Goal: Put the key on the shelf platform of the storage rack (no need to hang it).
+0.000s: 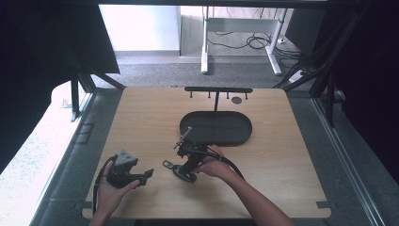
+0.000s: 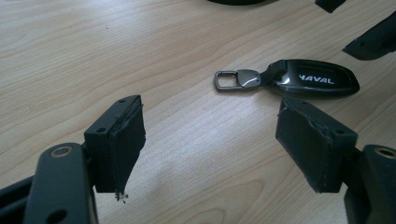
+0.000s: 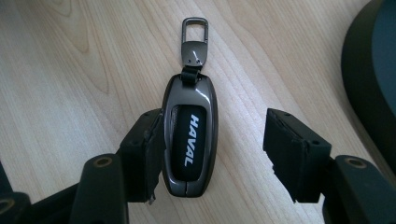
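A car key fob [image 3: 189, 135] lies flat on the pale wood-grain bench [image 1: 141, 117], a little toward the near edge from the middle, just on the near side of a dark oval tray [image 1: 216, 128] that sits toward the far edge. The fob is a long, rounded, glossy grey-brown shell with a black inset lettered HAVAL, and a small metal clip [image 3: 194, 42] on a short strap at one end. In the high view its long axis runs roughly side to side, clip end toward the left edge of the bench. The right gripper [image 3: 215, 156] stands over it with its fingers spread wide; in the right gripper view the fob lies between them, its body against the left-hand pad [image 3: 144, 156] and clear of the other, the clip pointing away from the gripper. The left gripper [image 2: 208, 149] is held near the near left corner, fingers wide open and holding nothing, the fob ahead of them and just beyond the right-hand pad [image 2: 310, 140].
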